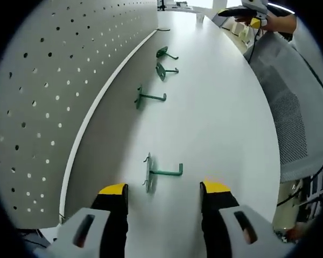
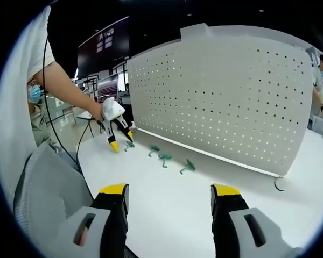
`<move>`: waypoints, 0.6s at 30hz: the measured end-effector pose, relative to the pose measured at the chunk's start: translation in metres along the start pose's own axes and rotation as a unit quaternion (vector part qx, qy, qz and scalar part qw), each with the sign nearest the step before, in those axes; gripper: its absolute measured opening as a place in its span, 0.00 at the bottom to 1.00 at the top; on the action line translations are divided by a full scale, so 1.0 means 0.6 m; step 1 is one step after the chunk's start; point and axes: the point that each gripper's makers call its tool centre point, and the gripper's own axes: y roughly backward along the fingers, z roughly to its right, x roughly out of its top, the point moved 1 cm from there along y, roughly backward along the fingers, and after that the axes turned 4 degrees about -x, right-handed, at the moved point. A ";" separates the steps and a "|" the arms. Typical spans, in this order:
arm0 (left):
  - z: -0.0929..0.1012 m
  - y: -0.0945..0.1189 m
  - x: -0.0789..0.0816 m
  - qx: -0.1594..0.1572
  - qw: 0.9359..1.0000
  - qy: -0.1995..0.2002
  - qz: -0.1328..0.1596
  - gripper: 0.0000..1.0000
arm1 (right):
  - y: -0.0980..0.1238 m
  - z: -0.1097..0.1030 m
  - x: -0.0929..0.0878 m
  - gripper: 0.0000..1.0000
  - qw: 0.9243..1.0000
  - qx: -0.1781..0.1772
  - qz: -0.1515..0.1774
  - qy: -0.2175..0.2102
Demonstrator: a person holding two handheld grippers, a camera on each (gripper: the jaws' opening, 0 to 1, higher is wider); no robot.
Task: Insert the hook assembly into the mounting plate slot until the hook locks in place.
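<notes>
In the left gripper view, the left gripper point(image 1: 164, 189) stands wide open and empty at the bottom, the nearest green hook point(image 1: 160, 172) lying between its tips, stem pointing right. The pegboard point(image 1: 54, 97) fills the left. The right gripper point(image 2: 169, 192) gapes empty over the white table point(image 2: 204, 209).

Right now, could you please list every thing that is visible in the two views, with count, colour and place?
Hooks: four, green, in a row on the table beside the board; the nearest lies between the left gripper's jaws.
Pegboard: one, white, perforated, upright along the table's edge.
Table: one, white.
Dark hook: one, black, on the table near the board's end.
Mesh chair: one, grey, beside the table.
Left gripper: one, yellow-tipped, open, over the nearest hook.
Right gripper: one, yellow-tipped, open, above the table.
</notes>
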 end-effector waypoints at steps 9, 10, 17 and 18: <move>-0.001 0.000 0.002 -0.007 1.000 -0.006 0.003 0.54 | -0.001 -0.004 0.001 0.59 1.000 0.006 0.003 -0.003; -0.003 0.000 0.002 -0.006 1.000 -0.006 0.004 0.53 | -0.001 -0.003 0.000 0.59 1.000 0.005 0.001 0.000; -0.006 0.001 0.005 -0.003 1.000 -0.002 0.008 0.41 | 0.000 -0.001 0.001 0.58 1.000 0.004 0.003 -0.002; -0.006 0.002 0.006 -0.003 1.000 -0.003 0.009 0.39 | 0.000 -0.001 0.000 0.58 1.000 0.003 0.002 -0.001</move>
